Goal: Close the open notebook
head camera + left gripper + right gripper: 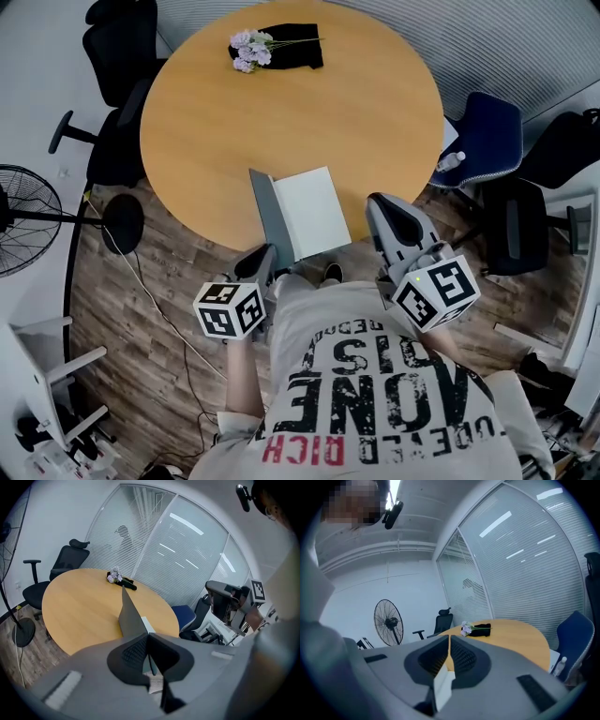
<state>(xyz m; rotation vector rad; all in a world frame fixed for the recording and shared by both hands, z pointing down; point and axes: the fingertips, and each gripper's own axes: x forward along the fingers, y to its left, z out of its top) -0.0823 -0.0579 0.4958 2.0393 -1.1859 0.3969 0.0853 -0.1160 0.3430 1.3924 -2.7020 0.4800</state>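
Note:
The notebook [314,214] lies open at the near edge of the round wooden table [281,122]. Its white page faces up, and its grey cover [265,214] stands raised along the left side. My left gripper [261,262] is at the cover's near corner. In the left gripper view its jaws [148,637] are shut on the edge of the cover [130,616], which rises upright ahead of them. My right gripper [386,214] hovers just right of the notebook, apart from it. In the right gripper view it [449,641] is shut with nothing between its jaws.
Purple flowers [251,51] and a black item [298,45] lie at the table's far edge. Black office chairs [117,56] and a floor fan [23,220] stand at the left. A blue chair [492,136] with a water bottle [450,161] stands at the right.

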